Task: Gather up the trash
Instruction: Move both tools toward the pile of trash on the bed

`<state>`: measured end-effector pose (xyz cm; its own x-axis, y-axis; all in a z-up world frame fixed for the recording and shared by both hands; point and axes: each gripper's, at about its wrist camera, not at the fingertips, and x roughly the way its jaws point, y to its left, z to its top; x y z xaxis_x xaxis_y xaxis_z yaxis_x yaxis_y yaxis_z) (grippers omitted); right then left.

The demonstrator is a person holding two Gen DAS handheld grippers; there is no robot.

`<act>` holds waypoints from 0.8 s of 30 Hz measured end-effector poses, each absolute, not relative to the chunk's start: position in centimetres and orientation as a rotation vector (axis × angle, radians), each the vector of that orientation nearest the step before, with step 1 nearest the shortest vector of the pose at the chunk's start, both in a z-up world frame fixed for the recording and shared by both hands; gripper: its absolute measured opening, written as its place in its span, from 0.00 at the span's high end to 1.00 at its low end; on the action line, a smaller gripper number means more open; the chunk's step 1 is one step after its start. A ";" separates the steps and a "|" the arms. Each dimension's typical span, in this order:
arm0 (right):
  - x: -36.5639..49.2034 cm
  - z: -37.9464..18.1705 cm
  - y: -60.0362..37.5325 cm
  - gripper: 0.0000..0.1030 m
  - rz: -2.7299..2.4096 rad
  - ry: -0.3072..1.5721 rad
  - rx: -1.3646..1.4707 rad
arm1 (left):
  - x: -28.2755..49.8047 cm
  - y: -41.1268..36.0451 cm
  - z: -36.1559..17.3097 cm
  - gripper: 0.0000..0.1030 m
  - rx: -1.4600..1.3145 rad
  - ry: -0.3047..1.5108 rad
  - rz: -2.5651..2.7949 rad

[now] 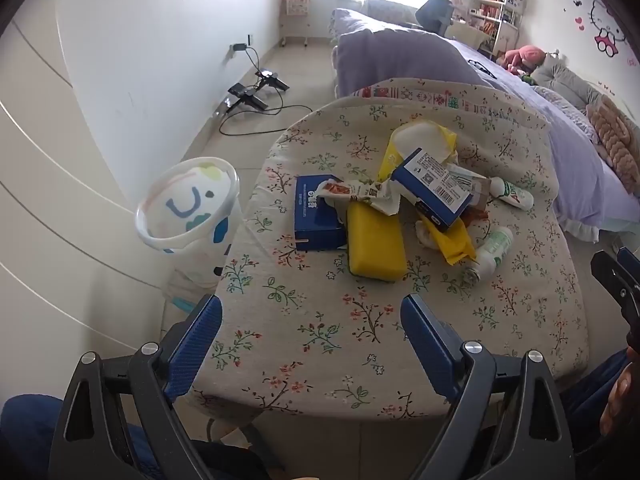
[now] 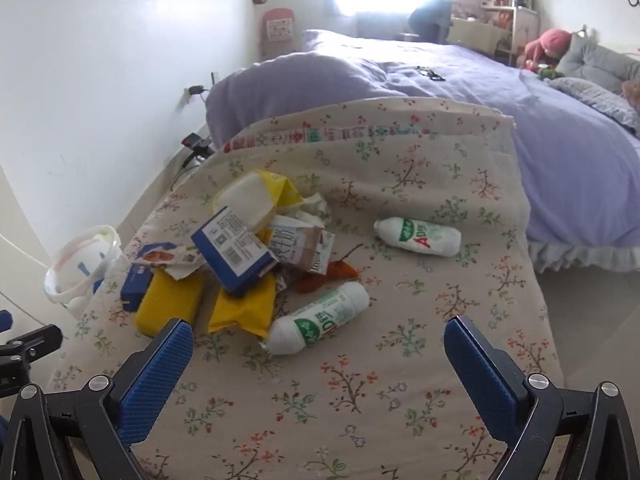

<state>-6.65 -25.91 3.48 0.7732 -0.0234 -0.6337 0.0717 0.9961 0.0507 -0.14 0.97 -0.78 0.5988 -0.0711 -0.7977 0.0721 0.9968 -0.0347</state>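
Observation:
A heap of trash lies on the floral-cloth table (image 1: 320, 332) (image 2: 360, 400): a yellow sponge-like block (image 1: 376, 242) (image 2: 168, 304), a dark blue box (image 1: 314, 216), a blue-and-white carton (image 1: 434, 186) (image 2: 234, 250), yellow wrappers (image 2: 244, 308) and two small white bottles, one near (image 2: 320, 322) (image 1: 494, 250) and one far (image 2: 418, 236) (image 1: 514, 194). A white bin (image 1: 188, 208) (image 2: 82, 264) with a drawn face stands off the table's left edge. My left gripper (image 1: 312, 320) hangs open over the near table, short of the heap. My right gripper (image 2: 320, 344) is open just before the near bottle.
A bed with a purple cover (image 2: 520, 120) runs behind and to the right of the table. Cables and black devices (image 1: 256, 92) lie on the floor by the white wall. A shelf (image 1: 496, 8) stands in the far corner. The person's blue sleeve (image 1: 24, 432) shows at the lower left.

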 end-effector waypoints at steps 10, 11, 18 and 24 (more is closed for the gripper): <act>-6.6 3.1 -25.6 0.00 -0.031 0.699 0.083 | 0.0 1.1 -0.9 0.10 0.002 0.928 -0.080; -6.6 3.0 -25.5 0.00 -0.032 0.701 0.082 | 0.0 1.1 -0.9 0.10 0.002 0.929 -0.080; -6.5 2.8 -25.7 0.00 -0.030 0.716 0.100 | 0.0 1.1 -1.0 0.10 0.003 0.929 -0.077; -6.3 2.7 -25.9 0.00 -0.032 0.747 0.124 | 0.0 1.2 -1.1 0.10 0.004 0.931 -0.075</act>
<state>-6.30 -25.90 2.75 0.7334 0.0150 -0.6796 0.0731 0.9922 0.1008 0.03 1.17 -1.06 0.5948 -0.0631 -0.8014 0.0661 0.9974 -0.0294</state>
